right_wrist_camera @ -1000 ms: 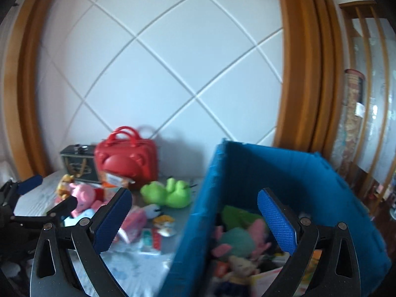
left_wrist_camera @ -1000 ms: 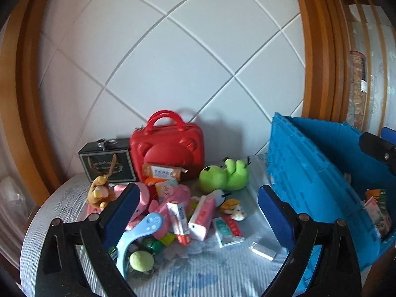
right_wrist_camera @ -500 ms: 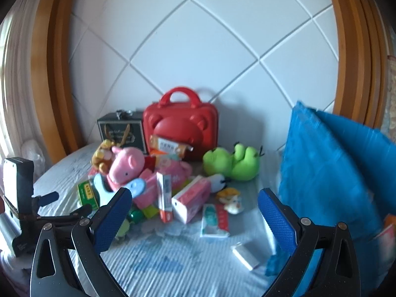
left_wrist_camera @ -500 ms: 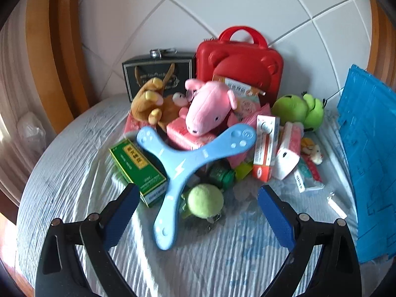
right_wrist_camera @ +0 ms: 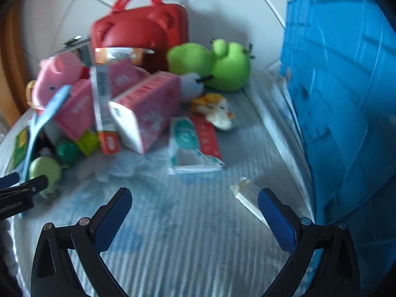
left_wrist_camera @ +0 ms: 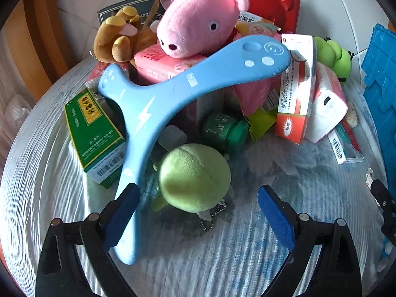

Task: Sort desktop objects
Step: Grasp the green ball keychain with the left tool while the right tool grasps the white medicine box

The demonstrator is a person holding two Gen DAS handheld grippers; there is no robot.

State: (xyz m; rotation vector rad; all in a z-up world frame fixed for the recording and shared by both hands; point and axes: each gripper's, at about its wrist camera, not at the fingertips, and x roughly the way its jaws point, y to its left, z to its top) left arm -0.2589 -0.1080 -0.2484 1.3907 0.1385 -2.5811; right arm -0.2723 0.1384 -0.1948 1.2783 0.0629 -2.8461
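A heap of objects lies on the round table. My left gripper (left_wrist_camera: 198, 212) is open and empty, low over the table, with a light green plush ball (left_wrist_camera: 195, 177) just ahead between its fingers. The lower arm of a blue three-armed boomerang (left_wrist_camera: 158, 113) passes by the left finger. A pink pig plush (left_wrist_camera: 198, 17) tops the heap. My right gripper (right_wrist_camera: 195, 215) is open and empty above bare cloth. A small clear packet (right_wrist_camera: 250, 198) lies by its right finger and a toothpaste box (right_wrist_camera: 193, 143) lies ahead. The blue crate (right_wrist_camera: 346, 111) stands to the right.
A red case (right_wrist_camera: 141, 24) and a dark box (left_wrist_camera: 123, 12) stand at the back by the wall. A green box (left_wrist_camera: 94, 133), green jar (left_wrist_camera: 225, 128), red-white box (left_wrist_camera: 297, 89), tissue packs and a green frog plush (right_wrist_camera: 222, 66) fill the heap. The left gripper shows at the right wrist view's left edge (right_wrist_camera: 22, 190).
Both grippers have dropped and moved in toward the heap. The left one now has the green ball right at its fingers. The right one swung left, away from the crate's inside.
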